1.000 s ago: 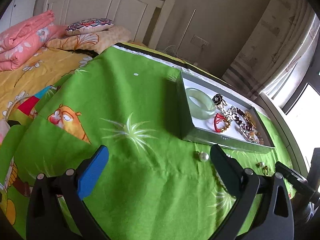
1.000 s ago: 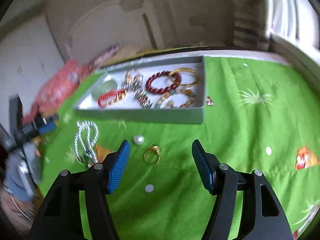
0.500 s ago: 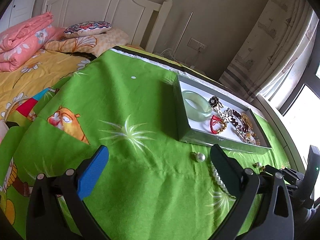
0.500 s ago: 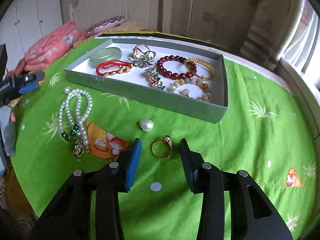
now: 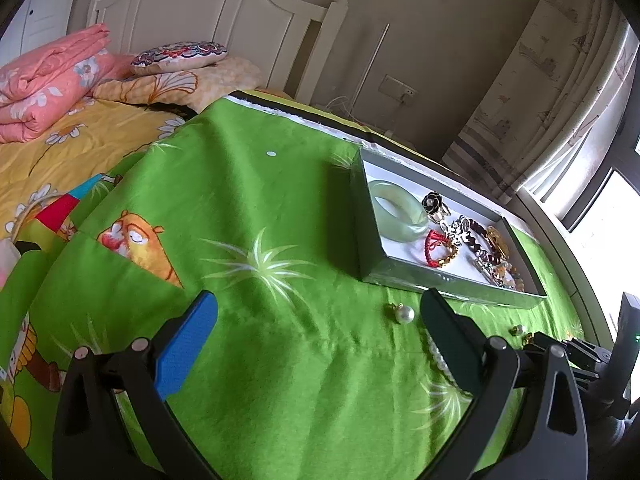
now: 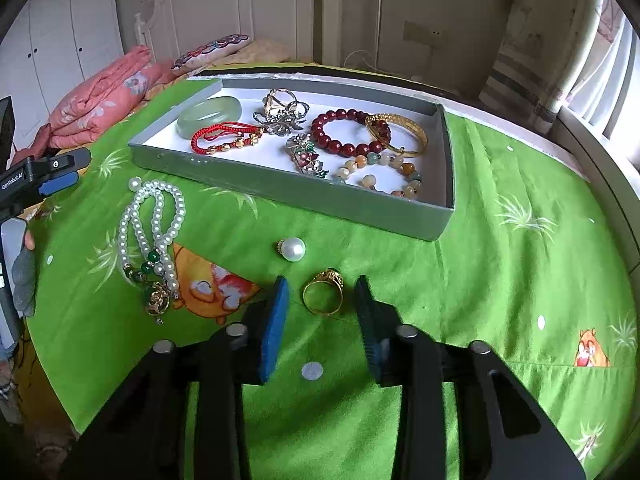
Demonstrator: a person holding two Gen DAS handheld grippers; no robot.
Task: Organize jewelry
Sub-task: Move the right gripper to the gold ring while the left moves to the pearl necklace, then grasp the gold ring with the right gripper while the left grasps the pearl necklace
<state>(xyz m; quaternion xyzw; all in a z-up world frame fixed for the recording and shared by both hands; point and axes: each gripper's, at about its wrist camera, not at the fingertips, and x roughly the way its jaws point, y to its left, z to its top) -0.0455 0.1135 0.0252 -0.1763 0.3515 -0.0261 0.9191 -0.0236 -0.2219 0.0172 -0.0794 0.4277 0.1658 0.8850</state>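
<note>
1. The grey tray (image 6: 248, 178) sits on the green cloth (image 6: 500, 272) and serves as the landmark; it already holds a jade bangle (image 6: 210, 114), a red cord bracelet (image 6: 224, 140), brooches, a dark red bead bracelet (image 6: 346, 132), a gold bangle (image 6: 400, 136) and a pale bead strand, so it seems to be the collecting place.
2. Three pieces lie outside it, on the cloth in front of its near wall: a gold ring (image 6: 323, 293), a pearl earring (image 6: 292, 248) between the ring and the tray, and a pearl necklace (image 6: 154, 228) off the tray's near left corner.
3. The right gripper (image 6: 322, 312) straddles the ring, one pad on each side. Its jaws are closing, yet a gap shows on both sides, so the ring is bracketed but not gripped. Lying flat, it offers only its rim, which probably explains the steep downward angle.
4. The left gripper (image 5: 316, 332) hangs wide open over bare cloth in front of the tray's near left corner, holding nothing; it looks parked clear of the work.
5. The ring is the likely next piece for the tray.
</note>
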